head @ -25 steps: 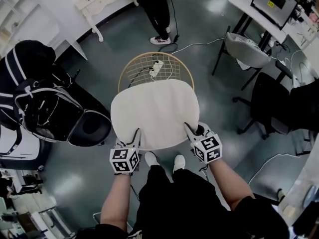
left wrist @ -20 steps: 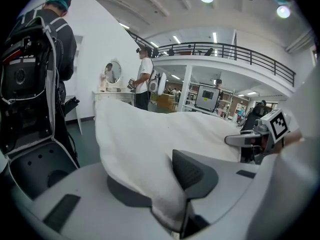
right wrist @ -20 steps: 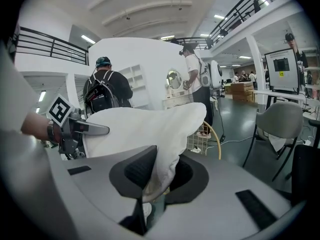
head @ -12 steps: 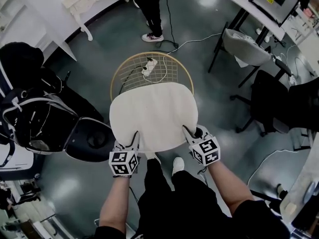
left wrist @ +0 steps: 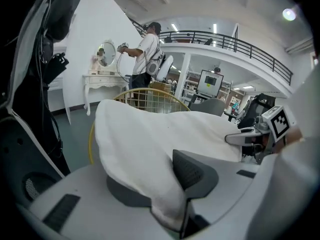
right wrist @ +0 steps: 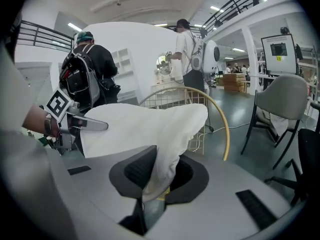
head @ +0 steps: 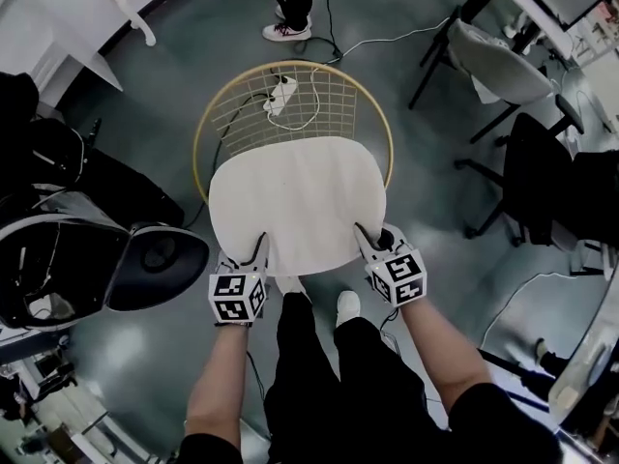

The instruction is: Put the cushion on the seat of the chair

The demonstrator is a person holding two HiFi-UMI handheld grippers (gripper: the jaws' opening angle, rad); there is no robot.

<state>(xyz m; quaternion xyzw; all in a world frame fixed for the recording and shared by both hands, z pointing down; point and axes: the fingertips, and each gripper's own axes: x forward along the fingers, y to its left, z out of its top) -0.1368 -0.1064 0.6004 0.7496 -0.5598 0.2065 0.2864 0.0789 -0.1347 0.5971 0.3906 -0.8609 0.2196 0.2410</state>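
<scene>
A flat cream cushion [head: 298, 201] hangs level over the seat of a chair [head: 382, 133] with a gold rim and a wire-mesh back. My left gripper [head: 259, 247] is shut on the cushion's near left corner [left wrist: 165, 184]. My right gripper [head: 365, 237] is shut on its near right corner [right wrist: 162, 159]. The cushion hides the seat, so I cannot tell whether it touches it. In the left gripper view the right gripper [left wrist: 240, 139] shows across the cushion; in the right gripper view the left gripper [right wrist: 92, 125] shows likewise.
A black golf bag [head: 68, 249] lies on the floor close to the chair's left. A grey chair [head: 498, 61] and a black office chair [head: 542, 182] stand at the right. A power strip with cables [head: 280, 93] lies behind the chair. A person's feet [head: 285, 29] are beyond it.
Both grippers have come down with the cushion held between them, which now sits lower, inside the gold ring of the chair. The grips have not changed.
</scene>
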